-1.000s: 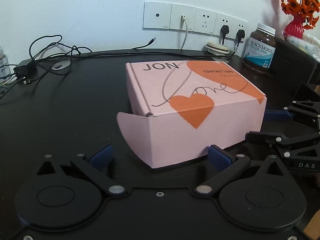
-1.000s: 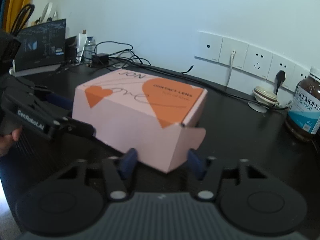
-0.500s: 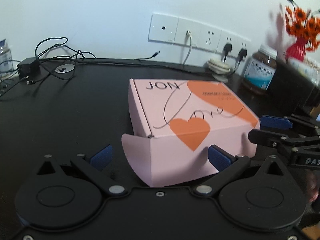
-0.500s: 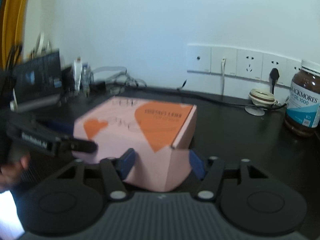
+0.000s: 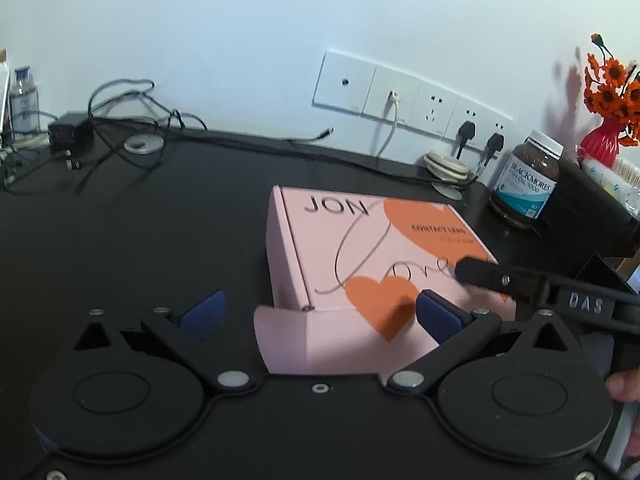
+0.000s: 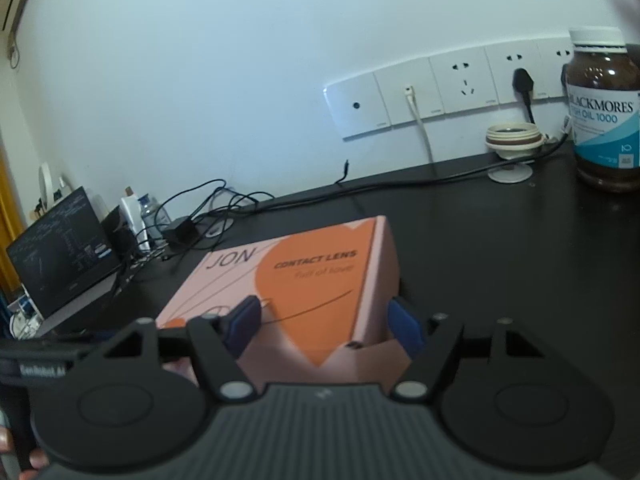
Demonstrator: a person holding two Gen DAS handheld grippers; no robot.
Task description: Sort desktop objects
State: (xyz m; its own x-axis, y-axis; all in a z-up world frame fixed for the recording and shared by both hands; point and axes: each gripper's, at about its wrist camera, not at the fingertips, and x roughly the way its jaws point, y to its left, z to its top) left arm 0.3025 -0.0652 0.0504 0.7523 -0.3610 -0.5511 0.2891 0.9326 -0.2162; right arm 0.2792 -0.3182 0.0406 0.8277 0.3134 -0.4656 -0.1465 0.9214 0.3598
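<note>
At the far left of the black counter (image 5: 120, 240), a charger and tangled cables (image 5: 120, 136) sit against the wall, close to the outlets, out of the working space. The left gripper (image 5: 320, 312) hangs with its jaws spread wide and released, its blue pads straddling the near corner of the pink contact lens box (image 5: 360, 264) without pressing it. The box lies flat mid-counter, lid closed, 1 side flap sticking out. The right gripper (image 6: 326, 320) reaches over the box's other end; its jaws are closing slightly, box between them, pads apparently not yet pressing. Further right, the fish oil bottle (image 5: 528, 184) stands upright by the sockets.
</note>
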